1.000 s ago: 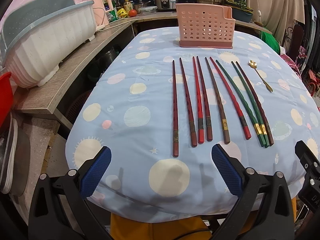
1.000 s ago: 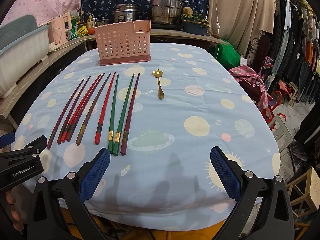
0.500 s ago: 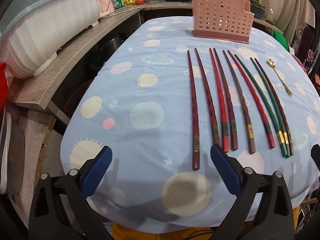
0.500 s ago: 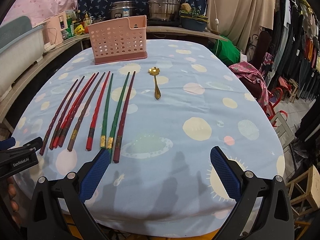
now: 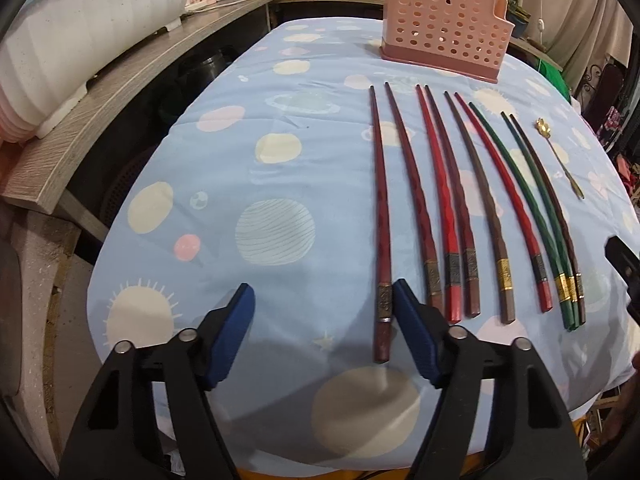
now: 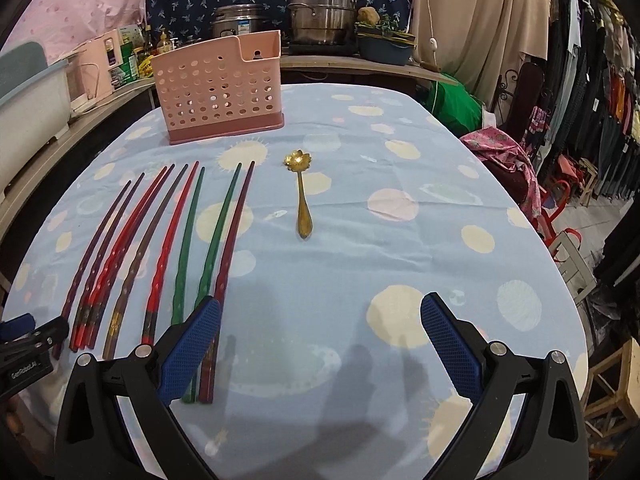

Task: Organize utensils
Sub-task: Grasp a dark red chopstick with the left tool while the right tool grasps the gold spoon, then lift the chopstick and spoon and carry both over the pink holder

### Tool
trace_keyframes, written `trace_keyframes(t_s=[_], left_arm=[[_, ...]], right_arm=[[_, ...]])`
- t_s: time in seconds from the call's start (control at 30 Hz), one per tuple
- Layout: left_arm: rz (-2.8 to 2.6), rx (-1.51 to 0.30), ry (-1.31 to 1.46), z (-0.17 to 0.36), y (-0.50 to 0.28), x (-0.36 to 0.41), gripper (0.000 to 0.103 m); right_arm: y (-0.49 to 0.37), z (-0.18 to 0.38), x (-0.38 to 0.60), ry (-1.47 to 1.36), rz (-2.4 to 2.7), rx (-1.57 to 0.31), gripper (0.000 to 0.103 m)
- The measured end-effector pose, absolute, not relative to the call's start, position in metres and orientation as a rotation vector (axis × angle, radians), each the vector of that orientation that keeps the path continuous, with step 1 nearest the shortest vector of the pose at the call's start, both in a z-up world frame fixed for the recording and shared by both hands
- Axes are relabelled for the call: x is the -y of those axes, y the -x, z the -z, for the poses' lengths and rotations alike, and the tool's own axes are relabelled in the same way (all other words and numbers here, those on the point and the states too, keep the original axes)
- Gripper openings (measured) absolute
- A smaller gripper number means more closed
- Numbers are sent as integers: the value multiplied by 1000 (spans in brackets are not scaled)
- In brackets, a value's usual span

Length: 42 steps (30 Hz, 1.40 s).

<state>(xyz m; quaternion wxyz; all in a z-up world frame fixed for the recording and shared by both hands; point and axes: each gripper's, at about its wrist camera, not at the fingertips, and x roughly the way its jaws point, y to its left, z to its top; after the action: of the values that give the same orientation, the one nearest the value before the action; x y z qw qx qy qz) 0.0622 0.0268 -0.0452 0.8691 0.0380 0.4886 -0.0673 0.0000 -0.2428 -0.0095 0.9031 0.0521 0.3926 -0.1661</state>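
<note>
Jaws of left gripper [image 5: 324,328] closing — leftmost chopstick [image 5: 380,216] between them, ungripped; right gripper [image 6: 320,340] jaws released, spoon [image 6: 302,192] at 12 o'clock.

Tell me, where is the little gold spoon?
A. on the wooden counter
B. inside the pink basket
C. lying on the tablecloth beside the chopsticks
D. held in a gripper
C: the gold spoon lies flat on the blue tablecloth, just to the side of the row of chopsticks, in front of the pink basket and not in any gripper.
</note>
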Motion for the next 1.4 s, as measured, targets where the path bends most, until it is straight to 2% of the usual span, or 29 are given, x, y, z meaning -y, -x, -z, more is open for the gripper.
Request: trace_keyframes(t_s=[0.17, 0.23, 0.33, 0.4, 0.47, 0.63, 0.73, 0.83, 1.0, 1.27, 1.4], left_arm=[[150, -1017, -76, 44, -68, -25, 52], [153, -1018, -75, 44, -70, -25, 51], [157, -1019, -72, 43, -71, -26, 48], [160, -1019, -69, 43, -71, -27, 45], [157, -1017, -69, 43, -71, -27, 43], [157, -1013, -71, 42, -70, -26, 30], [149, -1010, -71, 42, -70, -26, 27], [151, -1009, -71, 42, -69, -26, 23], [154, -1014, -61, 41, -67, -27, 12], [159, -1014, -41, 35, -62, -30, 8], [160, -994, -32, 24, -58, -31, 7]], right_arm=[[-31, 17, 260, -150, 338, -824, 83], [-43, 19, 265, -164, 337, -824, 79], [-59, 22, 271, -171, 330, -825, 69], [-68, 25, 276, -208, 305, -846, 57], [-75, 28, 279, -233, 302, -866, 50], [-79, 29, 277, -221, 303, -871, 39], [-79, 29, 277, -215, 305, -874, 29], [-77, 29, 276, -210, 299, -877, 13], [-67, 27, 275, -223, 282, -879, 10], [-40, 10, 277, -267, 266, -846, 10], [-28, -5, 281, -299, 259, -815, 2]])
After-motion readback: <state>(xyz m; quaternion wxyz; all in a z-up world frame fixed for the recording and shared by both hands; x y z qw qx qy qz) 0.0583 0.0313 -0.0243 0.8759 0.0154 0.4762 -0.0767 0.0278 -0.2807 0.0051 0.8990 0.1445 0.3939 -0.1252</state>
